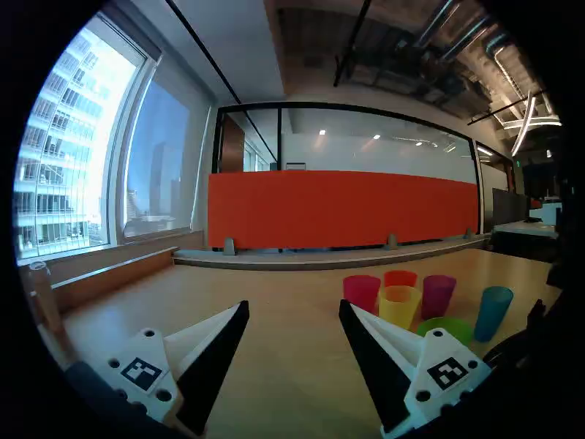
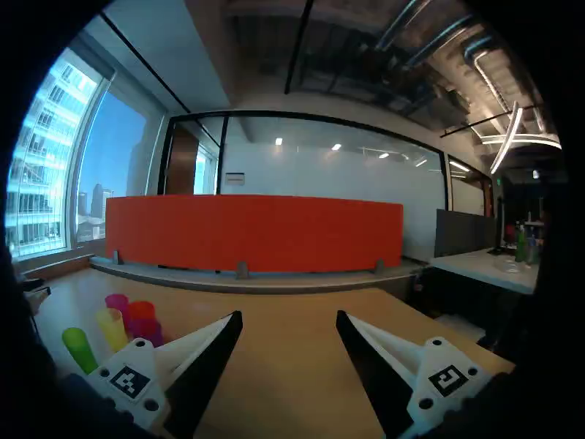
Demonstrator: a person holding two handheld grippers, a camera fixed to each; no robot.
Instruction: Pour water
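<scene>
Several coloured plastic cups stand grouped on the wooden table. In the left gripper view a pink cup [image 1: 361, 290], an orange cup [image 1: 400, 278], a yellow cup [image 1: 398, 304], a purple cup [image 1: 437, 295], a green cup [image 1: 446, 328] and a teal cup [image 1: 492, 312] sit right of and just beyond my left gripper [image 1: 292, 322], which is open with nothing between its fingers. In the right gripper view a green cup [image 2: 79, 349], a yellow cup [image 2: 112, 328], a pink cup [image 2: 117, 301] and an orange cup [image 2: 142, 310] stand at the far left of my open, empty right gripper [image 2: 287, 329].
The wooden table [image 1: 292, 366] runs back to an orange divider panel [image 1: 340, 208] along its far edge. Windows line the left side. Beyond a gap at the right stands another desk [image 2: 486, 267] with bottles on it.
</scene>
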